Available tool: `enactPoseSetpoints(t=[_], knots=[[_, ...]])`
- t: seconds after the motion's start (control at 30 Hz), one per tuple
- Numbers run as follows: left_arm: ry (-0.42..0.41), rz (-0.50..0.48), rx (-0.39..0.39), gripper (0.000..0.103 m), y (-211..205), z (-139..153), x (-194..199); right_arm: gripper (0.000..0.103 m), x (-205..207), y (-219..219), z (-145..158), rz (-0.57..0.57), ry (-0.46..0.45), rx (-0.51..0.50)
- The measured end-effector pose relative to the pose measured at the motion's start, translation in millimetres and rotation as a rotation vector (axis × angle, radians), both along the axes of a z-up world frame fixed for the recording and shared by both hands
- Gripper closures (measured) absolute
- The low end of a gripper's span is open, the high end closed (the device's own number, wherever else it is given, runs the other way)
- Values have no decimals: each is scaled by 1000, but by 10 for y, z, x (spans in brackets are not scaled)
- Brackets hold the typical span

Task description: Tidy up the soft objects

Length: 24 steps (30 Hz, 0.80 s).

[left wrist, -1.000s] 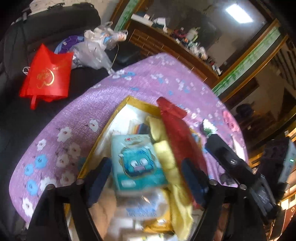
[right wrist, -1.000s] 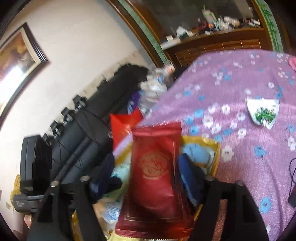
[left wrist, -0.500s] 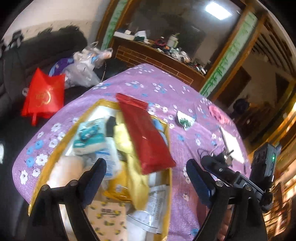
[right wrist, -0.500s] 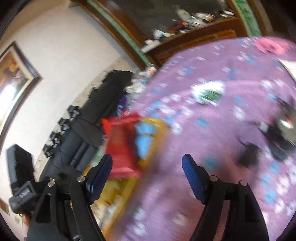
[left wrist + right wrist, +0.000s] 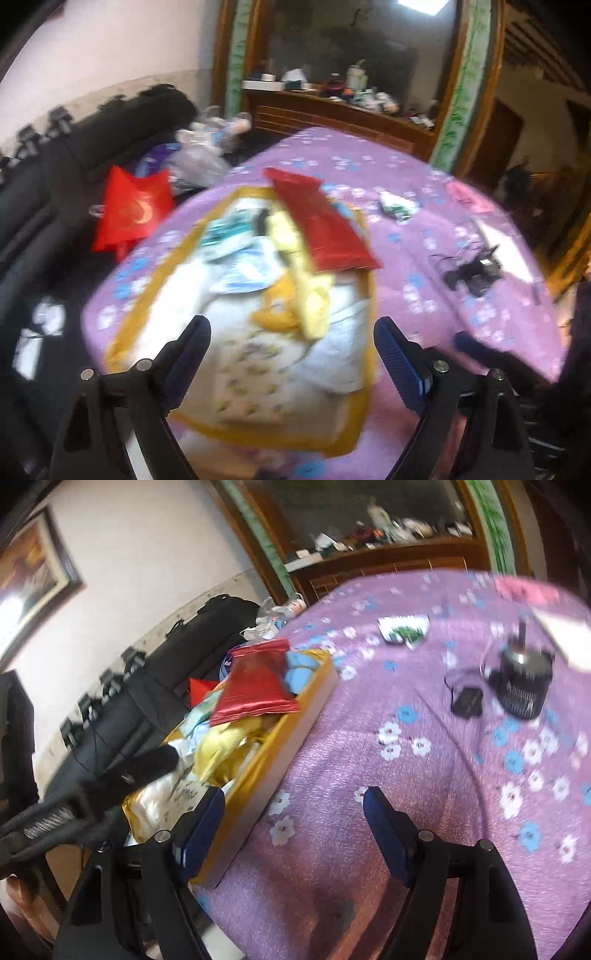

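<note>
A yellow-rimmed box (image 5: 364, 402) (image 5: 299, 723) full of soft packets sits on the purple flowered tablecloth (image 5: 424, 258) (image 5: 424, 812). A red foil pack (image 5: 317, 218) (image 5: 255, 686) lies on top of the pile, beside yellow cloth (image 5: 306, 295) (image 5: 221, 746) and a teal tissue pack (image 5: 229, 229). My left gripper (image 5: 291, 354) is open and empty, held above the near end of the box. My right gripper (image 5: 293, 829) is open and empty, over the cloth just right of the box. A green-white packet (image 5: 397, 206) (image 5: 404, 629) lies loose on the cloth.
A black device with cables (image 5: 476, 273) (image 5: 522, 686) and a pink item (image 5: 467, 194) (image 5: 524, 590) lie on the table's right side. A red bag (image 5: 133, 210) and plastic bags (image 5: 207, 147) rest on a dark sofa at left. A wooden cabinet (image 5: 332, 114) stands behind.
The right gripper let go of the red pack, which now lies on the box pile, and pulled back to the right. The left gripper drew back and up from the box.
</note>
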State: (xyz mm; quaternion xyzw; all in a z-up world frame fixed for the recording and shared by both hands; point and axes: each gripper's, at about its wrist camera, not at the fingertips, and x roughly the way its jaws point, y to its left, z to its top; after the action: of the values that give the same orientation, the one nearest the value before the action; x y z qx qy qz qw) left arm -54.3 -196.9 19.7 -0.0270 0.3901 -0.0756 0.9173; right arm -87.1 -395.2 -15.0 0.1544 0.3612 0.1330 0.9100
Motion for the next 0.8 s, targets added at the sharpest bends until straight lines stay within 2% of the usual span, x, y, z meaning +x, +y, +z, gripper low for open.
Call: enactPoseSetpoints(t=[0.07, 0.23, 0.47, 0.8], knots=[[4, 32, 41, 11, 46, 5, -36, 26, -12, 60, 35, 5, 11, -4], [8, 84, 87, 11, 126, 27, -137, 26, -53, 214, 77, 4, 27, -50], [41, 100, 59, 9, 292, 7, -223, 26, -94, 308, 154, -12, 28, -71], [-12, 127, 94, 9, 396, 83, -438, 26, -148, 420, 191, -15, 30, -97]])
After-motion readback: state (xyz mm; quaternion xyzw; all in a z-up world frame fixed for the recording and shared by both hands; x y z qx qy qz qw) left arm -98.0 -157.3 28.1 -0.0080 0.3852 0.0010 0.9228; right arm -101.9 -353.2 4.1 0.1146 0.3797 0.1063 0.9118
